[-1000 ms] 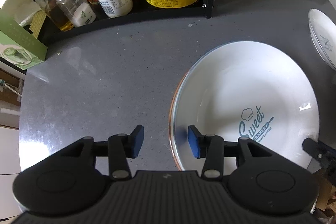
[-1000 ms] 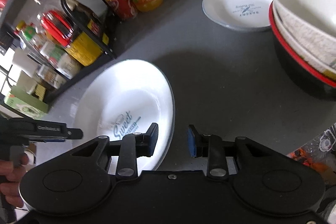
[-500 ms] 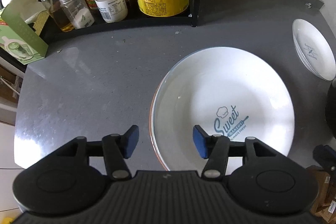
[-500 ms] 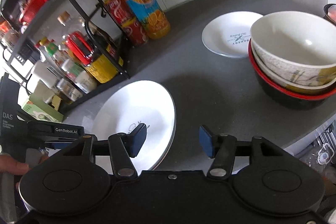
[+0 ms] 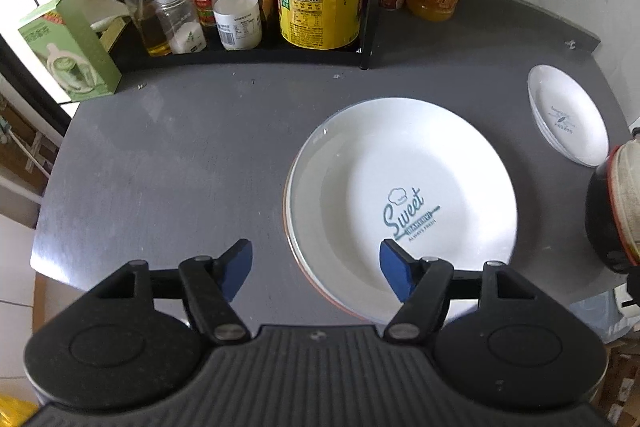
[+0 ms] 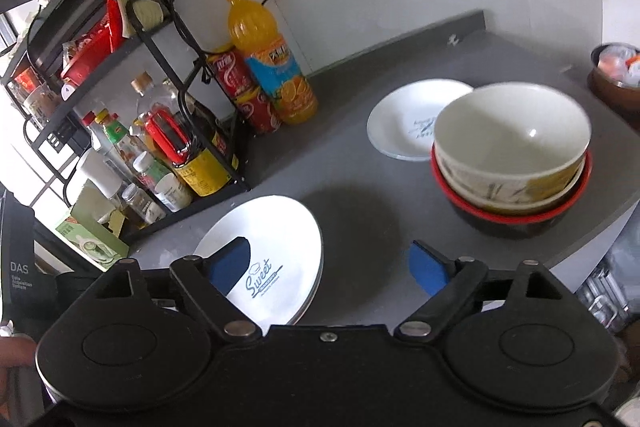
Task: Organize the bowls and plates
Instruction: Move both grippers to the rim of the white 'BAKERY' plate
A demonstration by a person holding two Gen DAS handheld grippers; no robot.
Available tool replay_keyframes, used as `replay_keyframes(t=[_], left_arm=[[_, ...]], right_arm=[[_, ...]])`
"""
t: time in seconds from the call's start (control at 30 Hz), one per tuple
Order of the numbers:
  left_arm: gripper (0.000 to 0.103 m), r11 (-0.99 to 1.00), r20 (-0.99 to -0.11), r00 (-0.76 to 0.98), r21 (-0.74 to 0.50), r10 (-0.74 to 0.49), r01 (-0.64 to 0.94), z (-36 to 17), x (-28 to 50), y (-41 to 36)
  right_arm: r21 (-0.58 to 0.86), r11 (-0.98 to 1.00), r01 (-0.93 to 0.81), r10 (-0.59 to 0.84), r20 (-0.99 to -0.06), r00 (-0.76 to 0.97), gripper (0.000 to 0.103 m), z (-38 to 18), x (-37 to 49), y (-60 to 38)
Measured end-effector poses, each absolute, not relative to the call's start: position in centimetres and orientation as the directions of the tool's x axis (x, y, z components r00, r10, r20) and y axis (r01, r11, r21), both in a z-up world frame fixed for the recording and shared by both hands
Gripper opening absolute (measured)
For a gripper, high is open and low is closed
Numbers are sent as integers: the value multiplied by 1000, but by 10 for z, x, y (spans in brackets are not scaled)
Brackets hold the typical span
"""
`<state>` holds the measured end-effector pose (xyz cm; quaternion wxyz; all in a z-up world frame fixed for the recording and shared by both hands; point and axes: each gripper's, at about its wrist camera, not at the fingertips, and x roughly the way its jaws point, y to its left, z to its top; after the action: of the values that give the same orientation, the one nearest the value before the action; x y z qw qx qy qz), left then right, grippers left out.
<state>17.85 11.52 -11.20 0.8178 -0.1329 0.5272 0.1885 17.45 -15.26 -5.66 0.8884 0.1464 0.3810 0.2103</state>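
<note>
A large white plate (image 5: 404,195) printed "Sweet" lies on top of other plates on the grey counter (image 5: 180,155); the right wrist view shows the same large plate (image 6: 276,247). My left gripper (image 5: 316,265) hovers above its near rim, jaws opening, nothing between them. My right gripper (image 6: 332,265) hangs above the counter by the plate's right edge, jaws opening and empty. A small white plate (image 6: 412,123) sits at the back right, also seen as the small plate (image 5: 568,115). Stacked bowls (image 6: 512,155), cream ones nested in a black red-rimmed one, stand to the right.
A black wire rack (image 6: 160,39) with bottles and jars (image 5: 236,19) lines the back left. An orange juice bottle (image 6: 272,59) and red cans (image 6: 248,95) stand beside it. A green box (image 5: 68,47) sits at the left; a brown bowl (image 6: 616,75) far right.
Both grippers rose and drew back from the large plate while their jaws spread wider. The plate stays on the counter, and more of the rack and bowls came into view.
</note>
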Motion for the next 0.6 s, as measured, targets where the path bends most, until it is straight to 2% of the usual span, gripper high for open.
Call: replay_keyframes(t=[0.27,0.6], left_arm=[[70,892,-905,403,-66,135,-447,-104,177,104],[70,924,-875,479,-124,69,-361,-82,228,78]], right_arm=[[402,876,-266,472,-598,648,88,-39,187,-161],[389,887,-248,451,-616,646,88,-25,239,-156]])
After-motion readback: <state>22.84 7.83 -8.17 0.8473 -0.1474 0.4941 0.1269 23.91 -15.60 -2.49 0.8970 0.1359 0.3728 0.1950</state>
